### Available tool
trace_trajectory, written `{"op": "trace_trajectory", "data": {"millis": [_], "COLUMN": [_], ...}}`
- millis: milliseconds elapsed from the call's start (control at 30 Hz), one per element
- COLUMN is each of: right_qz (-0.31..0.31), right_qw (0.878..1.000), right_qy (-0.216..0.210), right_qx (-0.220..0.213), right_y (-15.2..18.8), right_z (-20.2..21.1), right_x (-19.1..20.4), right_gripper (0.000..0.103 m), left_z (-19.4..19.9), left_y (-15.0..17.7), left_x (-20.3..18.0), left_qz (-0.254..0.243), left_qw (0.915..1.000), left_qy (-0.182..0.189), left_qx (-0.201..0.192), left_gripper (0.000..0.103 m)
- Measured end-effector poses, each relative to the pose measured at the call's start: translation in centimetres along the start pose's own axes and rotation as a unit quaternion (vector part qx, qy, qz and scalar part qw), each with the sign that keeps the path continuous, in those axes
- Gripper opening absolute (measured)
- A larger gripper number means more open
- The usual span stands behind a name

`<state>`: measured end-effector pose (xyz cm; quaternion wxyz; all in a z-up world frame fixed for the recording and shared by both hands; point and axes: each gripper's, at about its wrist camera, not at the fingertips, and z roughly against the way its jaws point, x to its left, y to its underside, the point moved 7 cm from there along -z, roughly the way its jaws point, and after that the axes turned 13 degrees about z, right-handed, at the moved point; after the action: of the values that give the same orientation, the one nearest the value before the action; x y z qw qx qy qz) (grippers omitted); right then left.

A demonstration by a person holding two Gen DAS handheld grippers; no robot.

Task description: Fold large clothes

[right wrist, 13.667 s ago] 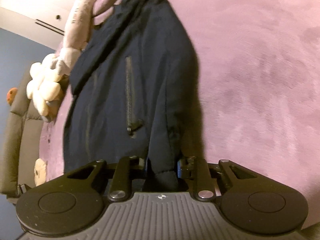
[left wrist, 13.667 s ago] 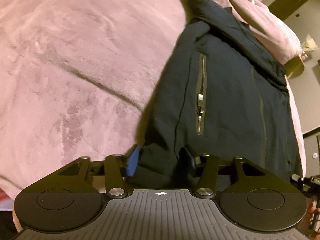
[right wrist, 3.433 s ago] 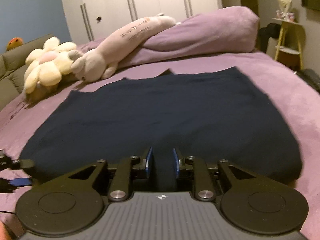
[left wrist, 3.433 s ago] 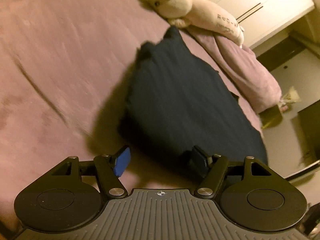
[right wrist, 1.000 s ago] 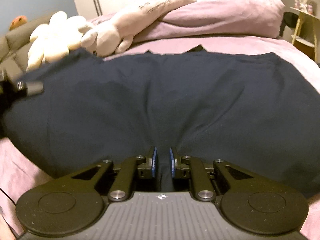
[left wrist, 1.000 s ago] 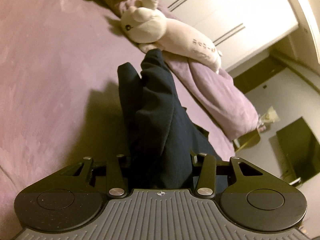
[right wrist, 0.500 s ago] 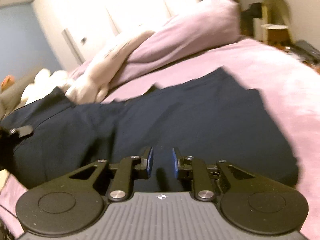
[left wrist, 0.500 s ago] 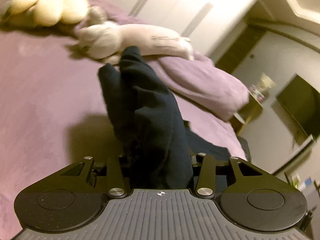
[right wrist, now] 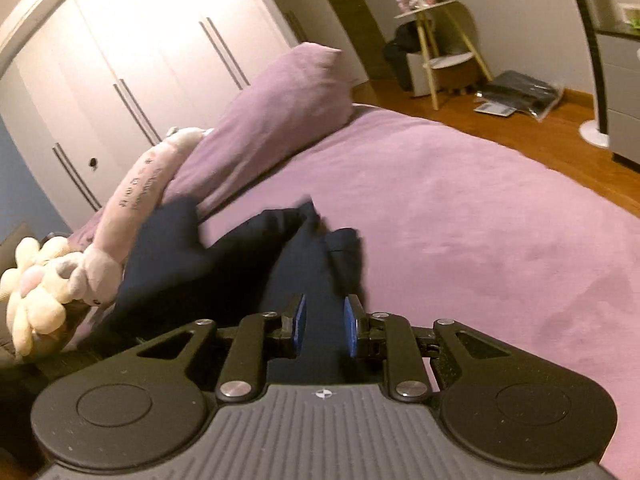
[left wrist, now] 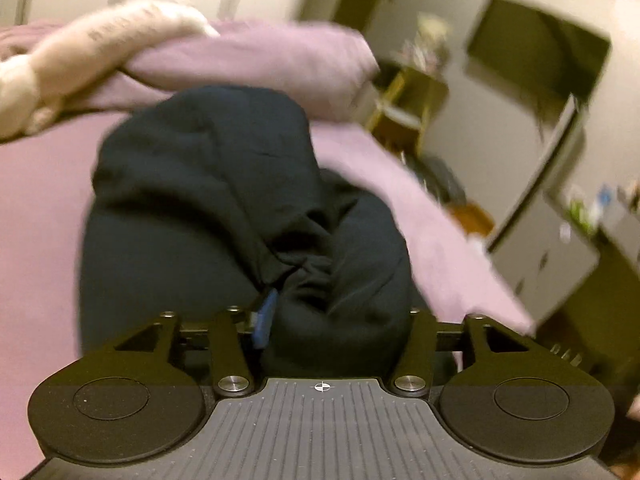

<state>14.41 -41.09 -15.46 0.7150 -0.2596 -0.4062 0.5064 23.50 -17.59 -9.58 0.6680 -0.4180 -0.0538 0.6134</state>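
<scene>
In the left wrist view, the dark navy garment (left wrist: 224,200) is being shown bunched at centre frame on the purple bed (left wrist: 40,184). The left gripper (left wrist: 340,320) is being held with its jaws just opened wider, a thick wad of the cloth lying between them. In the right wrist view, a fold of the garment (right wrist: 240,256) is being clamped narrowly by the right gripper (right wrist: 323,322), below the plush toy (right wrist: 120,220) and pillow (right wrist: 280,108) at upper left.
</scene>
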Motion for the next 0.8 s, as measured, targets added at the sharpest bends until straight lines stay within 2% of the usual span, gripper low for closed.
{"op": "trace_trajectory", "data": {"millis": [33,100,200,300,433,533,600,700,800], "right_qz": [-0.004,-0.008,0.001,0.019,0.076,0.124,0.136,0.099,0.086], "right_qw": [1.0,1.0,0.999,0.994,0.985,0.981,0.981,0.986,0.987], "right_qy": [0.0,-0.01,-0.05,-0.105,-0.157,-0.129,-0.075,-0.088,-0.088], "right_qx": [0.002,-0.003,-0.017,-0.025,0.004,0.07,0.113,0.098,0.099], "right_y": [-0.1,-0.7,-2.4,-4.3,-4.7,-2.2,0.2,2.0,1.7], "right_z": [0.1,0.4,1.0,0.4,-1.4,-4.5,-6.4,-7.0,-6.8], "right_x": [-0.4,-0.8,0.2,2.7,7.1,8.1,6.8,4.6,4.6], "right_gripper": [0.021,0.021,0.021,0.021,0.021,0.021,0.018,0.017,0.017], "left_z": [-0.7,-0.6,1.3,3.2,5.3,7.3,9.2,11.5,12.6], "left_y": [1.1,2.3,3.6,4.4,5.6,6.0,6.2,5.2,3.4], "left_x": [-0.4,-1.6,-2.7,-3.5,-3.4,-2.9,-2.1,0.3,3.7], "left_qz": [-0.014,-0.055,-0.099,-0.112,-0.114,-0.117,-0.105,-0.058,-0.001], "left_qw": [0.9999,0.9981,0.9938,0.9925,0.9926,0.9919,0.9931,0.9963,0.9967], "left_qy": [-0.004,-0.01,-0.015,0.005,0.021,0.038,0.046,0.044,0.01], "left_qx": [0.0,-0.027,-0.049,-0.05,-0.038,-0.029,-0.026,-0.046,-0.081], "left_gripper": [0.064,0.078,0.081,0.083,0.083,0.083,0.083,0.083,0.083]}}
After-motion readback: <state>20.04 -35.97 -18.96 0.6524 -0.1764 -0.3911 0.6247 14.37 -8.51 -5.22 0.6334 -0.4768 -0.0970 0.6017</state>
